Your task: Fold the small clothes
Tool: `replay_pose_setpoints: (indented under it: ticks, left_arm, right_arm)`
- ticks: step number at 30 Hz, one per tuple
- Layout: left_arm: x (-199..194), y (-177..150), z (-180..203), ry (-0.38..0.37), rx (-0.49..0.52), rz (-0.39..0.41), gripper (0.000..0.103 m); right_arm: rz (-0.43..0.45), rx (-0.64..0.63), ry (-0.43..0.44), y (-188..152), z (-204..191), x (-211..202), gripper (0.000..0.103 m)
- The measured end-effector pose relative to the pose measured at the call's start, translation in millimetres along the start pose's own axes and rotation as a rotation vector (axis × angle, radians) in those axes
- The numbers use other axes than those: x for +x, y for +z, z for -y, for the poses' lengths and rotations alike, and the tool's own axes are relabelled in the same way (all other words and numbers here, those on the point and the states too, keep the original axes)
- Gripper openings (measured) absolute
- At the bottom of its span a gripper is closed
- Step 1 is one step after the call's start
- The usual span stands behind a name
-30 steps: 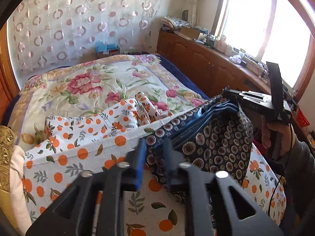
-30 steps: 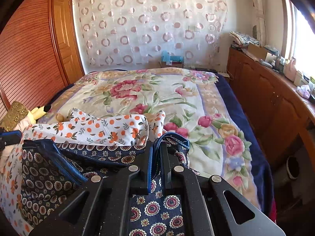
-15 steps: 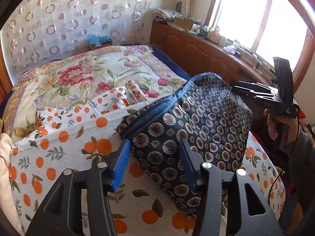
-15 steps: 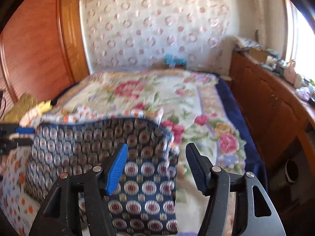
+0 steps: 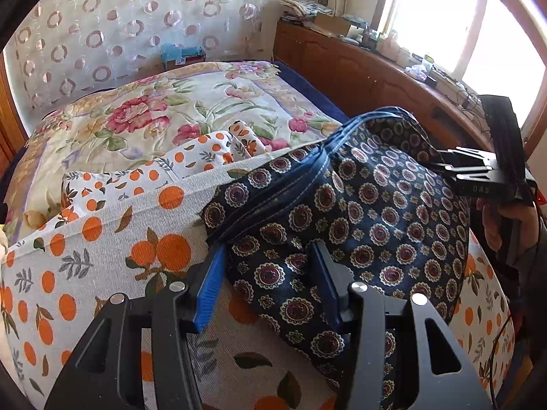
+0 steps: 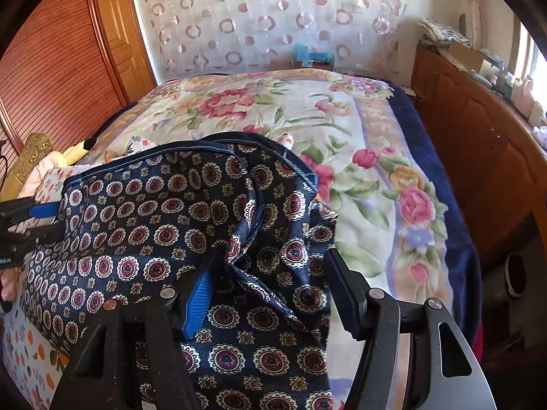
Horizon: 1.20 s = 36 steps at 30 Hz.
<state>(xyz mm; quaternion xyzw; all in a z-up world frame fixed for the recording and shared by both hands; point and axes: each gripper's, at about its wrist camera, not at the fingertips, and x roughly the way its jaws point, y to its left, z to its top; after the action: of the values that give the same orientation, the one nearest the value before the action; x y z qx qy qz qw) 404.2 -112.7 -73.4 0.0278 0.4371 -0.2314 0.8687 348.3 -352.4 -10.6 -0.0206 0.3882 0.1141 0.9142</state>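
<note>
Left wrist view is showing the floral bedspread [image 5: 164,112], then the orange-print cloth [image 5: 102,239] lying on it, then the navy medallion garment [image 5: 359,212] lying folded on that cloth. I am holding the left gripper [image 5: 270,283] with jaws spread, gripping nothing, straddling the garment's near edge. I am holding the right gripper [image 6: 270,294] likewise spread, over bunched fabric. I am judging the fold to be at risk: the slippery cloth may be sliding open, since nothing is pinning it.
</note>
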Motion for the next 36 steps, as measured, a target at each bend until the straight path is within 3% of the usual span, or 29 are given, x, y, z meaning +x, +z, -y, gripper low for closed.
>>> replay_pose_setpoints:
  ticks: [7,9,14,15,17,18,22,24,27,30,32,34,36]
  left_arm:
    - [9,11,-9,0.006,-0.024,0.012,0.052]
    - [11,11,-12,0.025,-0.028,0.018,0.062]
    - [16,12,-15,0.035,-0.028,0.029,0.063]
    - [16,12,-13,0.042,-0.024,0.027,0.063]
    - [16,12,-10,0.049,-0.018,0.031,0.063]
    - [16,11,-9,0.05,-0.009,0.036,0.061]
    - [16,13,-8,0.029,-0.009,0.032,0.041]
    - [15,14,-9,-0.007,-0.017,0.023,0.024]
    - [15,14,-8,-0.013,-0.02,0.022,0.021]
    - [17,14,-5,-0.004,-0.013,0.024,0.021]
    - [17,13,-5,-0.006,-0.009,0.026,0.021]
    - [17,13,-7,-0.012,-0.014,0.026,0.021]
    - [17,13,-8,-0.016,-0.018,0.029,0.021]
  right_arm:
    - [-0.004,-0.01,0.029,-1,6,0,0.064]
    - [-0.008,-0.014,0.036,-2,6,0,0.064]
    - [-0.006,-0.022,0.026,-4,6,2,0.062]
    - [-0.003,-0.028,0.023,-4,6,2,0.06]
    - [0.006,-0.048,0.041,-5,3,0,0.041]
    - [0.0,-0.054,0.073,-6,-1,-1,0.032]
    - [0.001,-0.101,0.053,-8,-14,-3,0.016]
    - [0.003,-0.123,0.034,-9,-18,-3,0.013]
    - [0.002,-0.136,0.016,-10,-18,-3,0.013]
    - [0.019,-0.12,-0.038,-7,-10,-4,0.027]
    - [0.036,-0.092,-0.093,-5,-3,-4,0.055]
    - [0.048,-0.059,-0.114,-3,6,0,0.068]
    - [0.045,-0.026,-0.091,-1,15,10,0.074]
